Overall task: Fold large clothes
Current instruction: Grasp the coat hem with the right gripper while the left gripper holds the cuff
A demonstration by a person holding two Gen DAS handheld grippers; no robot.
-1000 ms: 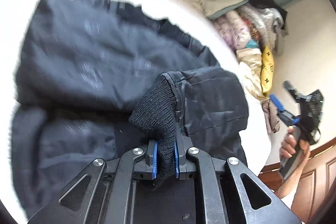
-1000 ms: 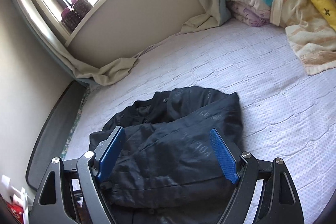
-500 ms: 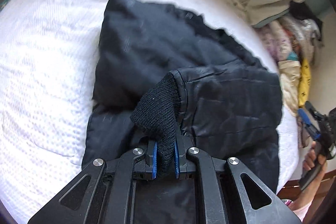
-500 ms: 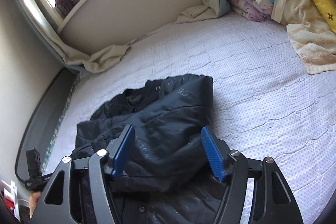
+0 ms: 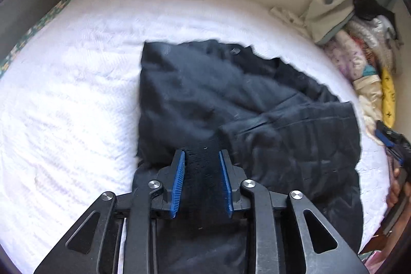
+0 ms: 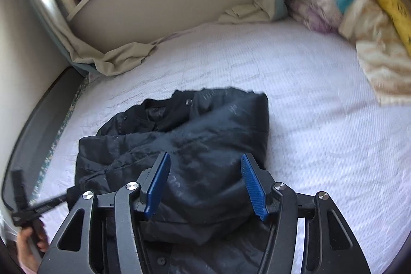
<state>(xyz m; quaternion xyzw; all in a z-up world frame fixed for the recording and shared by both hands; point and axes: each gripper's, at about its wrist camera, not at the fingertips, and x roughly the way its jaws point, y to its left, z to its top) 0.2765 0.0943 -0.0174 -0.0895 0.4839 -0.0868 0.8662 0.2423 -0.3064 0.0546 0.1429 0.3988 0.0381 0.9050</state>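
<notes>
Released cuff (image 5: 203, 158) lies between opening jaws.

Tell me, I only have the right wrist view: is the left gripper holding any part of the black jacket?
Observer: The left gripper is opening its jaws; the knit cuff of the black jacket lies between them.
Operator: Where does its sleeve lie?
Observer: The sleeve is folded across the jacket's body.
Operator: Anything of the right hand?
Observer: The right hand shows at the picture's right edge, past the bed.
</notes>
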